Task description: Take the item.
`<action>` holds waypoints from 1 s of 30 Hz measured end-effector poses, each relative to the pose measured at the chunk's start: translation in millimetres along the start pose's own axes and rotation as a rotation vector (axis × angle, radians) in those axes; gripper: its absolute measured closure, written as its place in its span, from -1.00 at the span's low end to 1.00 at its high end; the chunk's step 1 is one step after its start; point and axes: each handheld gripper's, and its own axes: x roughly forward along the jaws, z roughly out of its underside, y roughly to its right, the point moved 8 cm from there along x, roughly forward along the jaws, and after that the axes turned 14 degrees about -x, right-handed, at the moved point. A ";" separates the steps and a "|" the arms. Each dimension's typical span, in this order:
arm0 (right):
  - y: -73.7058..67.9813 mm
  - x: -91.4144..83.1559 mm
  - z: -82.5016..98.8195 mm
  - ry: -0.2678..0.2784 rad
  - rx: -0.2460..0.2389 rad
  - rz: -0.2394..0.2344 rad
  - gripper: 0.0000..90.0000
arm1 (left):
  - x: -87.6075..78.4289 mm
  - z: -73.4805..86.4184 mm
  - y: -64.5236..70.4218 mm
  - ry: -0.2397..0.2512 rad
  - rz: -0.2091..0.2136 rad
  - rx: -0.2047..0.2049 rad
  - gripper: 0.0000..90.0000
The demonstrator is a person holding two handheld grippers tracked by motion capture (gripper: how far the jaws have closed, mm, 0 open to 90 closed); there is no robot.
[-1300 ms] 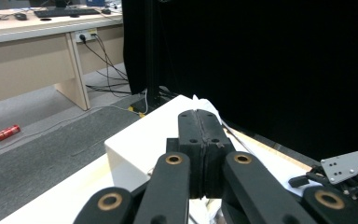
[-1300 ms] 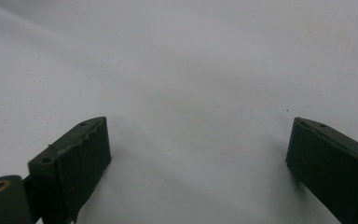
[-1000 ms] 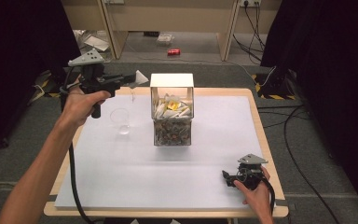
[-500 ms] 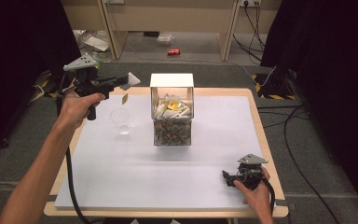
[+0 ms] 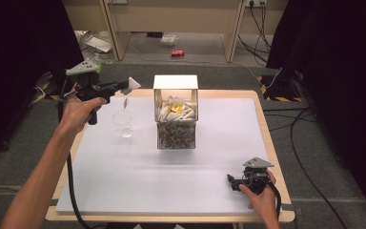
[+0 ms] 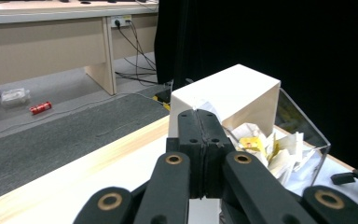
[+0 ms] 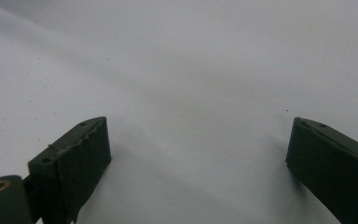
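Holding a tea bag pinched in its closed jaws above the clear cup, the left gripper has the pick from the box done (the lowering into the cup remains), while the right gripper rests wide-jawed on the table.

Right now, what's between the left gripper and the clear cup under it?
In the high view, a tea bag dangles by its string from the shut left gripper, above the clear cup; otherwise that stretch is bare.
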 end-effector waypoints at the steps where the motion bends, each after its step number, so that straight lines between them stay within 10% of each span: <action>1: 0.0 0.0 0.0 0.000 0.000 0.000 -0.85 | 0.3 0.5 -1.5 0.002 -0.003 0.000 0.98; 30: 0.0 0.1 0.0 0.001 -0.001 -0.001 -0.85 | 13.6 42.1 -63.8 0.016 -0.104 -0.058 0.98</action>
